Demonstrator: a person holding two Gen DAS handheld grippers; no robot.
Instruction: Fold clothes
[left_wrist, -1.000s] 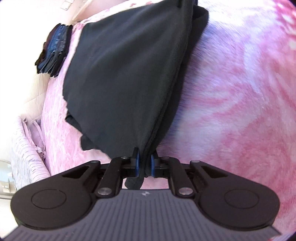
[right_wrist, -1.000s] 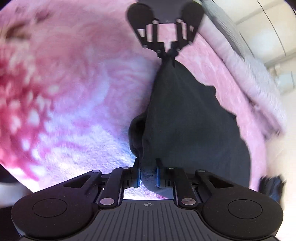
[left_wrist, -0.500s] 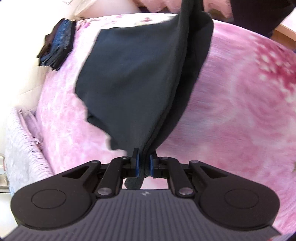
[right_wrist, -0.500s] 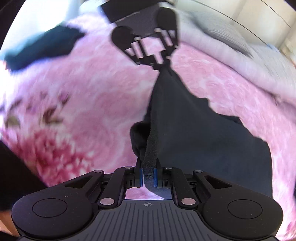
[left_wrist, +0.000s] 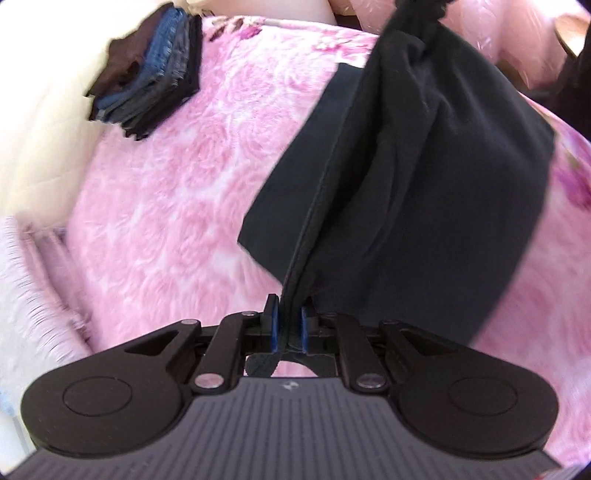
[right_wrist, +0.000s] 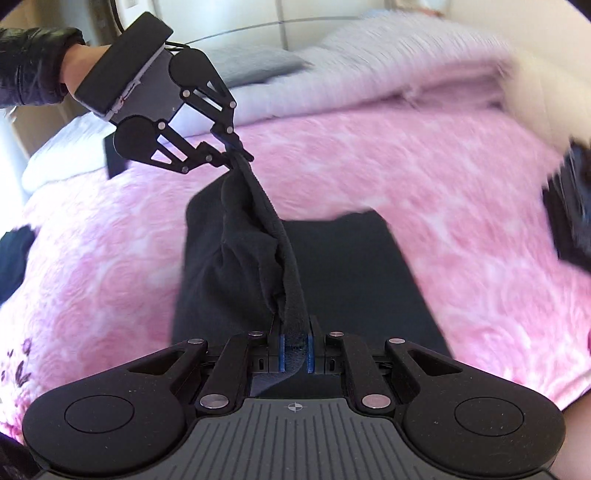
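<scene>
left gripper (left_wrist: 287, 328) clamped on black garment (left_wrist: 424, 192) hem | right gripper (right_wrist: 294, 352) clamped on same hem | garment's lower part on pink bed (left_wrist: 177, 206)

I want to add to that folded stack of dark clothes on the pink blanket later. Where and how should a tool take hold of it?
Grip the folded stack at its layered edge nearest the camera, coming in low along the pink blanket. The layers fan apart there, so one finger can probably slide underneath and pinch them all.
</scene>
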